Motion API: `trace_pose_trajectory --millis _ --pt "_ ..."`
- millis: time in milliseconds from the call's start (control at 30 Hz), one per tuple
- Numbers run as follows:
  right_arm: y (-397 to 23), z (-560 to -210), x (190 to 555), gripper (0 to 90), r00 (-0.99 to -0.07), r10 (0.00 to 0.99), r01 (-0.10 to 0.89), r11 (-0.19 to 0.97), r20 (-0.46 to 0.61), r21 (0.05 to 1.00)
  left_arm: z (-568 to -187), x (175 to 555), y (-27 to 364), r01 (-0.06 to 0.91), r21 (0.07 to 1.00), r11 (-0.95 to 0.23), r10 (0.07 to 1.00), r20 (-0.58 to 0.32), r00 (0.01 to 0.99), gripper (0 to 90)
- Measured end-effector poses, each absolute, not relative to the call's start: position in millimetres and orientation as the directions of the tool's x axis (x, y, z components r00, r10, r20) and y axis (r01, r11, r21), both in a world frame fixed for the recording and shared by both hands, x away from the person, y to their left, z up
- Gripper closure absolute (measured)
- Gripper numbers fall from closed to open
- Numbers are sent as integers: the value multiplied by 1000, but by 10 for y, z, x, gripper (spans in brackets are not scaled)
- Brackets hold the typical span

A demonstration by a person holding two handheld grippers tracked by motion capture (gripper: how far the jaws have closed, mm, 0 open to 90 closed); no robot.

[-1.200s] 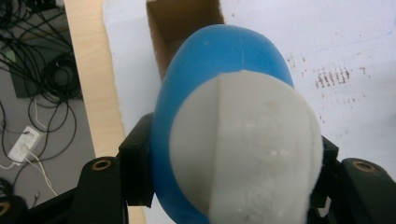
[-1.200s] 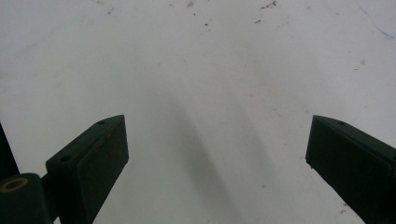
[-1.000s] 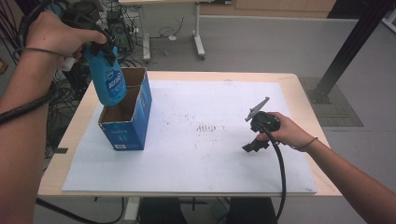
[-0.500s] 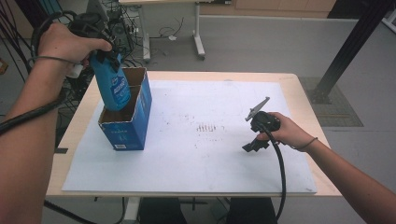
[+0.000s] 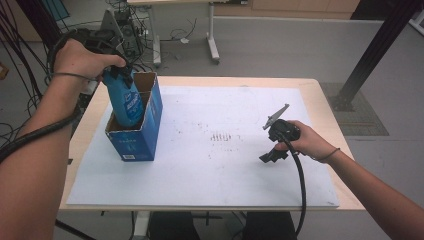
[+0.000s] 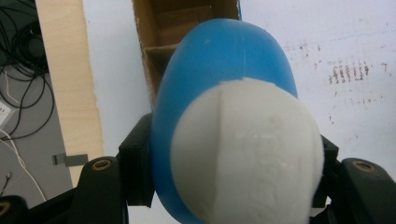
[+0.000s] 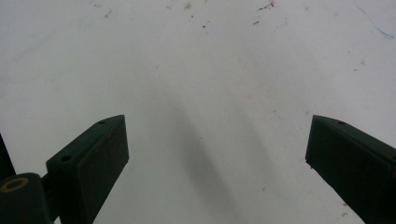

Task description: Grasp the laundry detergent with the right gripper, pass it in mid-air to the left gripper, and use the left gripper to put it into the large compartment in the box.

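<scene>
While the left gripper (image 5: 117, 72) clamps its jaws on the blue bottle (image 6: 224, 79) above the cardboard box (image 5: 135, 135), the right gripper (image 7: 217, 158) gapes wide over bare worktop (image 7: 196, 60).

A blue bottle (image 5: 125, 97) with white cap stands tilted, lower half inside the open blue carton (image 5: 136, 135).

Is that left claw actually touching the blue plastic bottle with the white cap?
Touching. In the left gripper view the left claw has its black jaws pressed against both sides of the blue plastic bottle with the white cap, above the open blue cardboard box.

Lab: cable tangles (image 5: 20, 55), bare workbench (image 5: 320, 100)
</scene>
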State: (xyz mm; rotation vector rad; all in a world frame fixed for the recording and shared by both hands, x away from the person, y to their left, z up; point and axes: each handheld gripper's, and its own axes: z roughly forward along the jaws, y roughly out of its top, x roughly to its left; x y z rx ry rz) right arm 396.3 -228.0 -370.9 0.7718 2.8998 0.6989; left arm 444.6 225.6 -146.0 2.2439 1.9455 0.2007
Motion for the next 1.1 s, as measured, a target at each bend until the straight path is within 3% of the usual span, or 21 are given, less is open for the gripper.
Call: trace_pose_trajectory --millis 1100 --pt "-2283 -3729 3957 58 -873 484 458 772 61 441 -2047 4558 2340 988 136 -75 996 -40 81 376"
